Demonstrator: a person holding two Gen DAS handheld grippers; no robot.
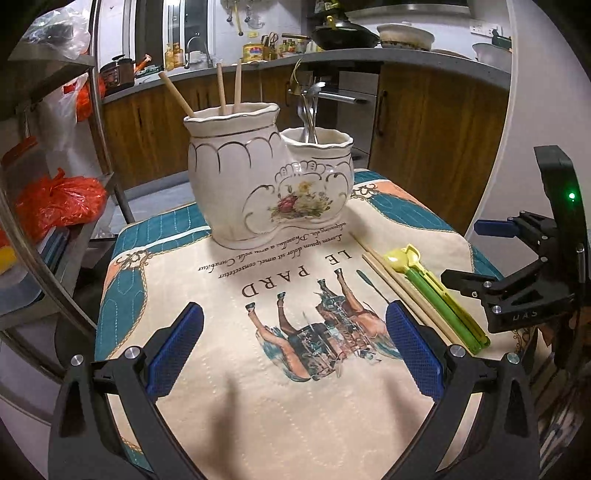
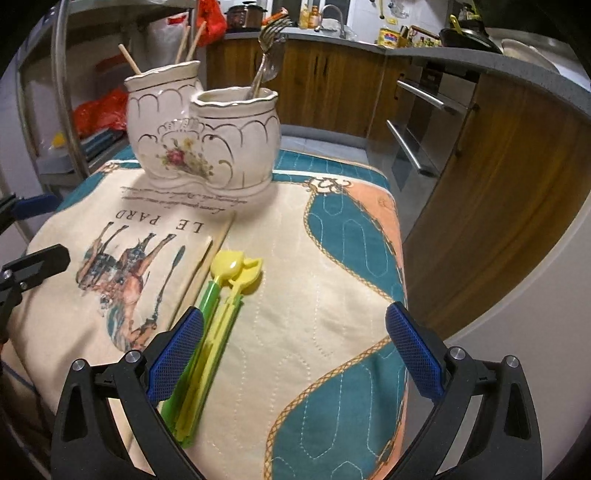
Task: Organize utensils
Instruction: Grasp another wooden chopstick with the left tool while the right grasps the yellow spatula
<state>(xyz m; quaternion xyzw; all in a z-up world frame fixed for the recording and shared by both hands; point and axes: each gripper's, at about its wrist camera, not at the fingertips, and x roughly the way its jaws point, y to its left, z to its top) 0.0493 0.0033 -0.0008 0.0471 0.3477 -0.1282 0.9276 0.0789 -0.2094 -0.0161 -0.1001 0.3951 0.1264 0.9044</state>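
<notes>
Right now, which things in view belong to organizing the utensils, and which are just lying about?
Job: ceramic double holder; wooden chopsticks on the cloth; green and yellow plastic utensils; both open tongs.
Lying about: orange plastic bags; wok; cooker.

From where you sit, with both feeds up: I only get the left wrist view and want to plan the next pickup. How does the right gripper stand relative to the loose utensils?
Observer: The right gripper is open. Its left finger pad lies over the green and yellow plastic utensils; the other pad is off to their right over bare cloth.
Operator: Anything loose further right on the cloth?
Observer: No, the teal and peach border there is bare to the edge.
Operator: What sits in the holder's shorter pot?
Observer: A metal fork, tines up, in the ceramic holder.
</notes>
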